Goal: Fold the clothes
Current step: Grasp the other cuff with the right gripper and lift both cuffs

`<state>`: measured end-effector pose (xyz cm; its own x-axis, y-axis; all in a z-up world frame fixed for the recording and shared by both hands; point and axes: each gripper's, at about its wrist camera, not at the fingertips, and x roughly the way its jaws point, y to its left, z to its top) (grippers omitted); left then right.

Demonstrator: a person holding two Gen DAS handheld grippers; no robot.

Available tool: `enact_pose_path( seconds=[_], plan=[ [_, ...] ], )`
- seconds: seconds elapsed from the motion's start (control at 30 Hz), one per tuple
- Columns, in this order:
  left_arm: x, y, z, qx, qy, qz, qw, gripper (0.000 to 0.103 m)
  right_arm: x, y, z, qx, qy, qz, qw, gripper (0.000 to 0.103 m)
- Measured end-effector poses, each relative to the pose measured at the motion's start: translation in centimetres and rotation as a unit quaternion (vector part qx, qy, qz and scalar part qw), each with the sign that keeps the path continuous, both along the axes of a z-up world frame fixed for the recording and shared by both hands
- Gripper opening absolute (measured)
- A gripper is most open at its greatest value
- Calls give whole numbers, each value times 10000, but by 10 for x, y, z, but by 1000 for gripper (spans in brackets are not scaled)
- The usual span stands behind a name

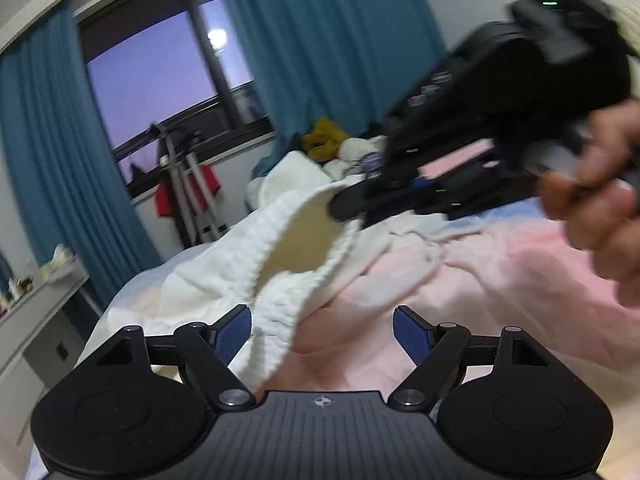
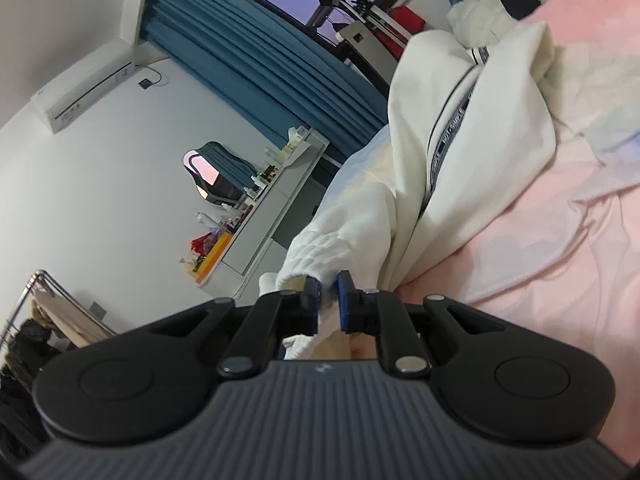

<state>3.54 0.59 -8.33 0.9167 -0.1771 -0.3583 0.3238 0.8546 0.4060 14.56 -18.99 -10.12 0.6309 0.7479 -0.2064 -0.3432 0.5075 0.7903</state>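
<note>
White trousers [image 2: 452, 168] with a ribbed elastic waistband and a lettered side stripe are spread over the pink bedsheet [image 2: 560, 240]; the waistband is pinched between the nearly closed pads of the right gripper [image 2: 329, 300]. Spread wide and empty, the left gripper [image 1: 322, 334] is held over the waistband, just beside its left finger. Beyond both, teal curtains [image 1: 320, 40], a dusk window [image 1: 152, 92] and a blurred clothes heap [image 1: 332, 144] are seen.

Pink bed sheet [image 1: 460, 292] bare to the right w/ room to pass; clothes pile [image 1: 332, 148] blocks far end.
</note>
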Motion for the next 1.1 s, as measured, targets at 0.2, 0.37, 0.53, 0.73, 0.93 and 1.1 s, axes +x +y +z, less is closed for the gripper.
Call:
enact_pose_path(
  seconds=[0.2,0.37,0.53,0.73,0.93,1.1],
  plan=[
    [13,-11,-18,357,-455,353,9977,77,-3,7,6,-75,-116,137,9998,13],
    [53,-9,-17,192,-602,1037,9926,44,-6,14,8,-301,-350,231,9987,14],
    [84,9,5,-346,-769,1597,9836,11,-14,8,16,-107,-921,-8,9957,14],
    [131,89,76,-1595,-820,2330,9558,10,-18,-10,16,160,-1045,-394,9936,15],
    [233,215,126,-2392,-223,3222,9157,10,0,-3,-9,-341,-532,-613,9961,15],
    [319,303,103,-2624,787,3783,8842,10,25,11,-33,-731,-80,-671,9950,15]
  ],
)
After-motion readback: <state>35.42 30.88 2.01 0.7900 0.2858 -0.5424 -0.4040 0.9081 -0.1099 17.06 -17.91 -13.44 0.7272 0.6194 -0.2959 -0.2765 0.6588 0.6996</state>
